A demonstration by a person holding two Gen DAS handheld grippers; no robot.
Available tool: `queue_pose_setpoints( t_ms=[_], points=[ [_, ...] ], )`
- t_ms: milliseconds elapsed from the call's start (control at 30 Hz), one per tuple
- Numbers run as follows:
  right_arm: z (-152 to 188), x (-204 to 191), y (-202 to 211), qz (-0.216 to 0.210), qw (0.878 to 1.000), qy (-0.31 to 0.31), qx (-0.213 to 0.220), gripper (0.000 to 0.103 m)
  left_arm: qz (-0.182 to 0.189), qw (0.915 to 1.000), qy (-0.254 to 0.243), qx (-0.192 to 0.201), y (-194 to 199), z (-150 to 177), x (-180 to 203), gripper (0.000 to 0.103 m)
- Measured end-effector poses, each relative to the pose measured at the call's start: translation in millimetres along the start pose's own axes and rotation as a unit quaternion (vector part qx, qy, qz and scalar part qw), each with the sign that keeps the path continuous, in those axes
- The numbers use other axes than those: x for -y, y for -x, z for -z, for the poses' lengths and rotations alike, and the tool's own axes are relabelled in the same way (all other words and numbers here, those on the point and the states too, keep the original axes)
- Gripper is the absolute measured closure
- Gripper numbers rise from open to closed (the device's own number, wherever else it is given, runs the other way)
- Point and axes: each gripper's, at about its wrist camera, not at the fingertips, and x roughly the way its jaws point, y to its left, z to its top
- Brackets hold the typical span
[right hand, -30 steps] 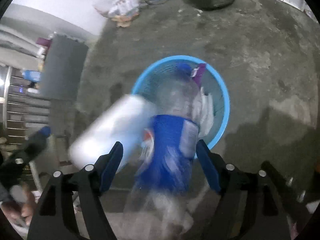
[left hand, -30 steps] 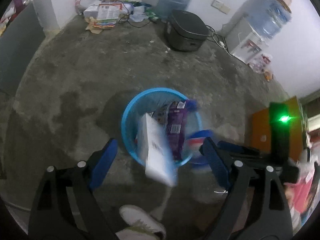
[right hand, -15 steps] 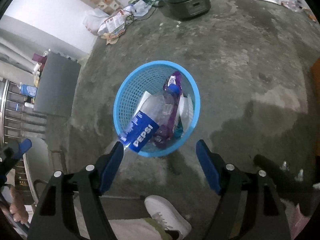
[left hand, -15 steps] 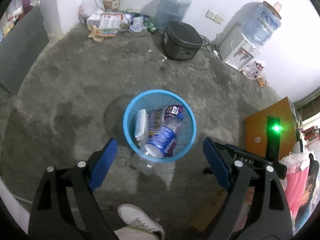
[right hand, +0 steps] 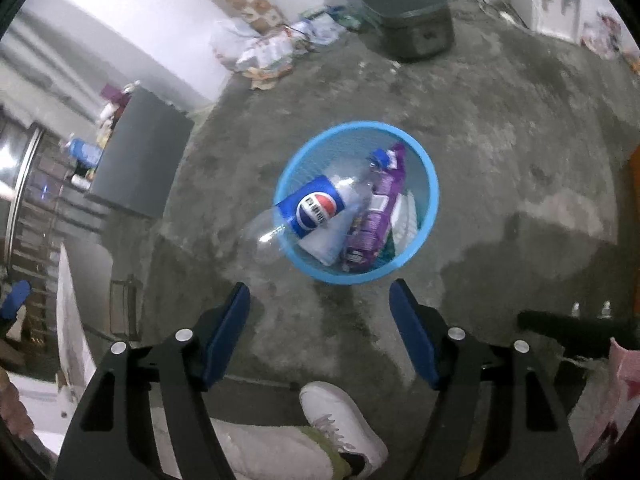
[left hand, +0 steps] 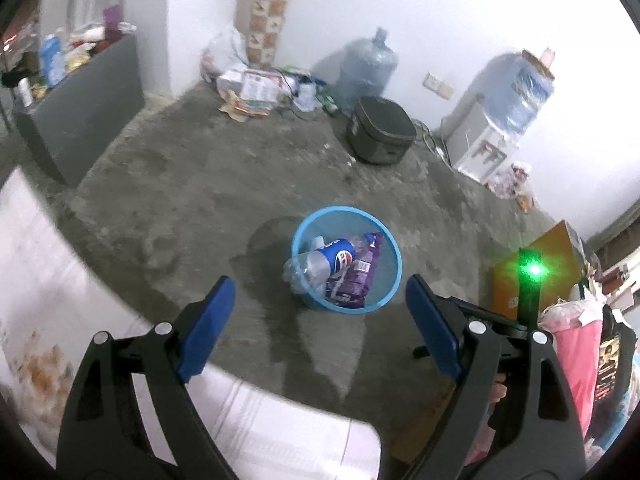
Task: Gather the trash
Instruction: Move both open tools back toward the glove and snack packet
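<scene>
A round blue mesh basket (left hand: 390, 248) (right hand: 430, 178) stands on the concrete floor. In it lie a clear Pepsi bottle (left hand: 334, 258) (right hand: 314, 210) with its base sticking over the rim, a purple wrapper (left hand: 356, 282) (right hand: 374, 220) and a white flat piece (right hand: 406, 220). My left gripper (left hand: 320, 314) is open and empty, high above and in front of the basket. My right gripper (right hand: 320, 312) is open and empty, above the basket's near side.
A white tabletop (left hand: 48, 300) lies below my left gripper. A dark rice cooker (left hand: 380, 130), water jugs (left hand: 366, 68), a dispenser (left hand: 486, 150) and a litter pile (left hand: 256, 88) line the far wall. A grey cabinet (left hand: 84, 112) stands left. A white shoe (right hand: 340, 420) is below.
The white piece and the Pepsi bottle dropped from my open grippers into the basket. Both grippers have risen and pulled back, so the basket looks smaller.
</scene>
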Motion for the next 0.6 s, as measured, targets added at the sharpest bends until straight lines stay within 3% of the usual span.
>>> queue_pose_setpoints(
  t_ms=[600],
  points=[
    [51,-118,54,-0.065,0.99,0.125,0.024,0.032,-0.065,0.9884,0.09,0.103,162,90,-88,0.021]
  ],
)
